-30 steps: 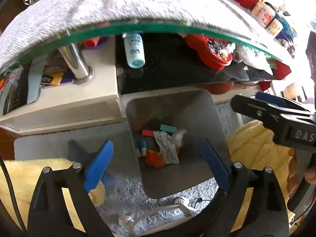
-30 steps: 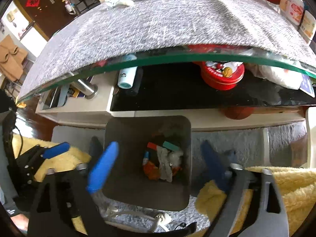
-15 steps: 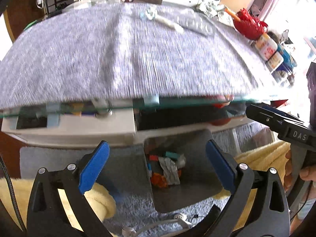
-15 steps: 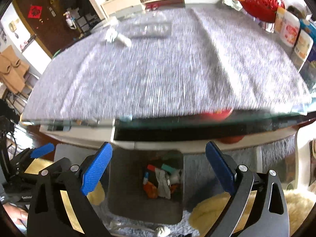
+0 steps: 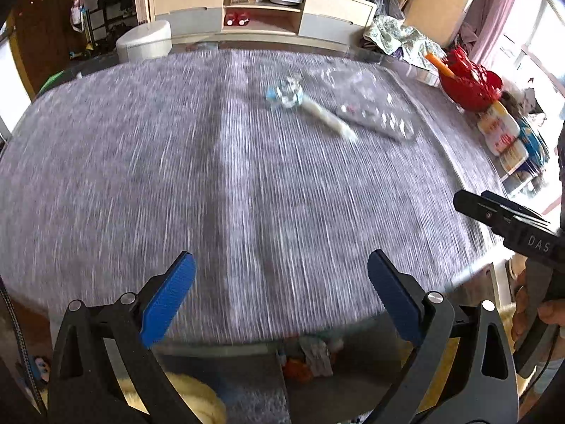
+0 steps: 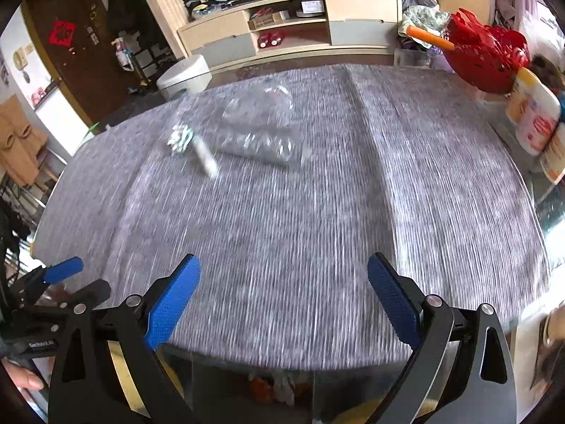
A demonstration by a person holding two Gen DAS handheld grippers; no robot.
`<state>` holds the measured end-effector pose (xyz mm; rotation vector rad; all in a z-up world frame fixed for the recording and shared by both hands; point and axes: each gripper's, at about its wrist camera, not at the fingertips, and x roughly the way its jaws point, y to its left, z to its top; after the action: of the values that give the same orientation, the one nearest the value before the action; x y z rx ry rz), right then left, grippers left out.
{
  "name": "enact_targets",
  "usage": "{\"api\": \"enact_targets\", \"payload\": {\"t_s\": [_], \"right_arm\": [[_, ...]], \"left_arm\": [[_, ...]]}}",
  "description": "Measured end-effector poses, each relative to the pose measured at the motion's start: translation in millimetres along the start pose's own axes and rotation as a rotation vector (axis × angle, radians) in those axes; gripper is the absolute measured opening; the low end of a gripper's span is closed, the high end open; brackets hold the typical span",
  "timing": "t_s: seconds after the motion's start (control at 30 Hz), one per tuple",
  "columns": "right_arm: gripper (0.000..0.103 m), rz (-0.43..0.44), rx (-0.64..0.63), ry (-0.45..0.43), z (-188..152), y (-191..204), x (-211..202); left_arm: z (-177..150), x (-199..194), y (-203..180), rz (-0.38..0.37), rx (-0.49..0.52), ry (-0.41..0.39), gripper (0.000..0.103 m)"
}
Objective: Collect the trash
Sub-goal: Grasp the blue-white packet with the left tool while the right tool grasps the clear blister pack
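Bench under grey cloth fills mid-frame. Bin of trash sits at bottom centre, partly hidden under the bench edge. Clear plastic tray, upper right, touches a white stick wrapper and a crumpled foil ball. Left hand-held gripper and right hand-held gripper both gape empty. Risk, judged: flimsy tray may slip or flick the foil away.

My left hand-held gripper shows ribbed matt blue pads on matt black plastic arms with shiny metal screws. Rough grey woven cloth covers the desk, clear glossy plastic packaging glints on it, and pale smooth wood fronts the cabinet.
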<state>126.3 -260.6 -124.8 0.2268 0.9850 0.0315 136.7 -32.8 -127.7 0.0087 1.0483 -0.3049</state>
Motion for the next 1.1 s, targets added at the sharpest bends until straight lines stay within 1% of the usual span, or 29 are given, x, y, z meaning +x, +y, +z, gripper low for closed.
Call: {"api": "enact_targets", "payload": {"t_s": [0.17, 0.33, 0.53, 0.7, 0.77, 1.0, 1.1], "right_arm": [[0.096, -0.014, -0.015, 0.004, 25.1, -6.5, 19.6], [0.095, -0.021, -0.058, 0.019, 43.9, -5.2, 42.7], [0.095, -0.034, -0.091, 0.043, 56.8, -3.7, 67.0], [0.095, -0.021, -0.099, 0.058, 65.6, -5.2, 81.7], [0.095, -0.017, -0.109, 0.06, 67.2, -4.6, 84.3], [0.096, -0.008, -0.177, 0.054, 76.0, 9.3, 94.7], [0.094, -0.014, -0.207, 0.047, 78.5, 16.3, 98.6]], "left_arm": [[35.8, 14.8, 1.8, 0.016, 0.004, -0.012, 0.093], [66.0, 31.4, 2.4, 0.018, 0.007, -0.014, 0.093], [94.8, 56.8, 2.3, 0.012, 0.003, 0.007, 0.093], [116.8, 74.2, 2.8, 0.015, 0.004, 0.013, 0.091], [125.3, 81.8, 1.8, 0.022, 0.01, 0.018, 0.084], [141.7, 103.3, 2.4, 0.022, 0.019, 0.044, 0.074], [145.3, 112.5, 3.0, 0.023, 0.019, 0.059, 0.066]]}}
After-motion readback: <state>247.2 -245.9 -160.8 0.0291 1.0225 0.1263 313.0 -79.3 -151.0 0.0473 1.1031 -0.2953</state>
